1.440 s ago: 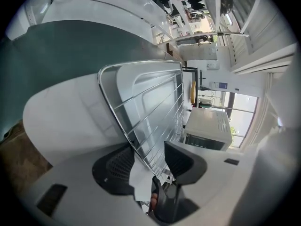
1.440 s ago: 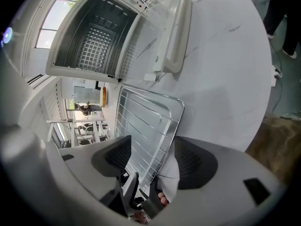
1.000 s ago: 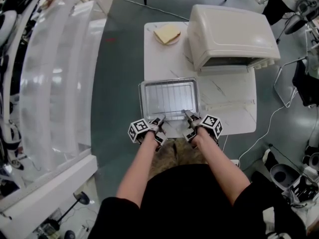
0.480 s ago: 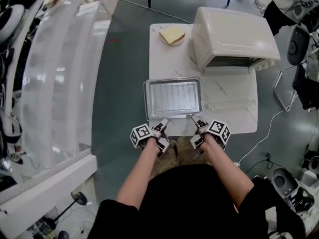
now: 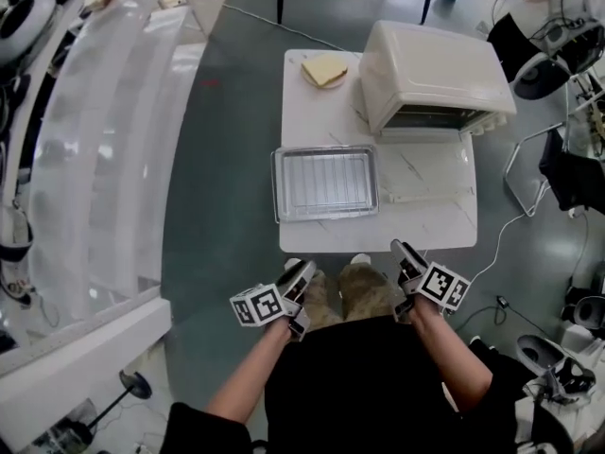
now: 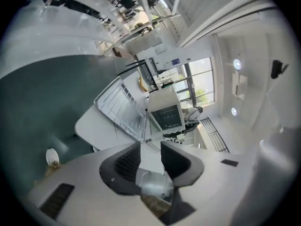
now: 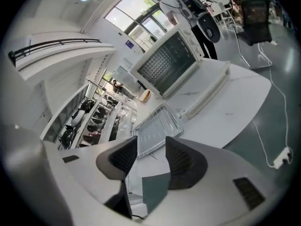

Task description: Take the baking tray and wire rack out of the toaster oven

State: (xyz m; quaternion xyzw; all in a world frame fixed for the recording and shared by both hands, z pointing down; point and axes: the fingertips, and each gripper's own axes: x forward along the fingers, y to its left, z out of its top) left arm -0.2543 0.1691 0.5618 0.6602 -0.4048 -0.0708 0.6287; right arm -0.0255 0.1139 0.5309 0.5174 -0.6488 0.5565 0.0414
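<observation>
1. Tray (image 5: 280, 185) position: it sits on the white table (image 5: 425, 218), at middle left of the head view. The wire rack (image 5: 326, 180) lies inside it. Both are outside the toaster oven (image 5: 430, 69), which stands at upper right with its door (image 5: 425, 148) folded down flat.
2. Key relation: the tray lies straight up-frame from your two grippers, and its long axis runs left to right across the frame. Your left gripper (image 5: 301, 274) is below the tray's middle. Your right gripper (image 5: 402, 252) is below and right of its lower right corner. Both are off the table's near edge, apart from the tray, and neither is clearly the nearer one.
3. Left gripper: the jaws have just been closing but stand partly apart. Its own view shows nothing between the pads, only table and tray beyond them.
4. Right gripper: the jaws have likewise just been closing, a gap remains, and it holds and touches nothing.
5. Judgement: the removal looks done. If you do reach again, the tray's near long rim faces you square on.
6. Bread (image 5: 324, 68) at the table's far left corner is not involved.
</observation>
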